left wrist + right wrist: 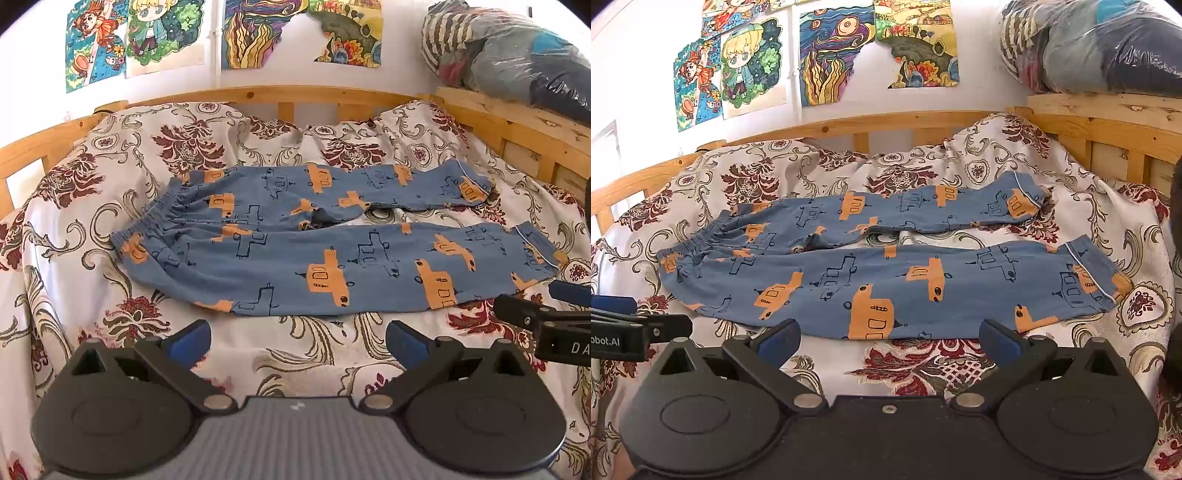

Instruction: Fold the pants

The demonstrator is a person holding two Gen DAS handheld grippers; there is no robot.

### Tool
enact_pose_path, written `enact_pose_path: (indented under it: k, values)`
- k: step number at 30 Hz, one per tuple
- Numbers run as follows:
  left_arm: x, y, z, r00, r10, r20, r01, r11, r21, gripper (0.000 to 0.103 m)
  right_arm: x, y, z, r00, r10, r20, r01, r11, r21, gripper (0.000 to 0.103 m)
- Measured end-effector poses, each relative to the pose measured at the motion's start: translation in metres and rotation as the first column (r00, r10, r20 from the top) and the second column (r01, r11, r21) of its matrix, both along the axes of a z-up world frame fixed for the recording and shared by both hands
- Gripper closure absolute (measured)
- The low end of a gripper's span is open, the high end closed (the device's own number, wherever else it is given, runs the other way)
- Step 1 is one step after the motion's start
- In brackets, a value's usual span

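So it's a bed (66,229) with a pale floral cover (923,365), big dark red and olive scroll patterns all over it. A light pine bed frame (258,94) runs along the back and round the right side. White wall behind, with a bunch of colorful drawings (738,70) taped up: cartoon kids on the left, a swirly sea and landscape one next to them with a torn-looking edge.

Top right, sitting on the wooden ledge of the frame, there's a clear plastic bag (517,55) stuffed with clothes. I can make out something striped and some dark blue and grey fabric in there, can't tell the pieces apart beyond that.

The pants (332,251) lie flat in the middle of the bed, blue with orange and outlined vehicle prints. The elastic waistband (151,221) is at the left, the two legs run off to the right, slightly apart with a bit of cover showing between them. Cuffs have a thin white piping line.

Left claw (297,341) is spread wide with nothing in it, hovering over the cover just in front of the pants' near edge. Right claw (888,338) is the same, wide apart and empty, its tips right at the near leg's edge. Each one pokes into the side of the other's view.
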State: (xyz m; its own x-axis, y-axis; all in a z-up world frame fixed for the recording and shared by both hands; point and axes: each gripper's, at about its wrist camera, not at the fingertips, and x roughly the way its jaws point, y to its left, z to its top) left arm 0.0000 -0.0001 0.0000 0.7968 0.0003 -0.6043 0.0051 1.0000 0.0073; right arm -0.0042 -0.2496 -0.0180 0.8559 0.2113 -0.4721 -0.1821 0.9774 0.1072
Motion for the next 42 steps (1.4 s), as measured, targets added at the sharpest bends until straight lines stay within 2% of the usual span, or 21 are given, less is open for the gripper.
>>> enact_pose_path:
  k: [42]
  values:
    - [-0.0011,-0.0005,-0.0014,1.000,-0.010,-0.003,0.010,1.000,-0.021,0.000,0.0012,-0.0004,-0.0016,1.000,-0.003,-0.008,0.003,1.000,-0.001,0.001]
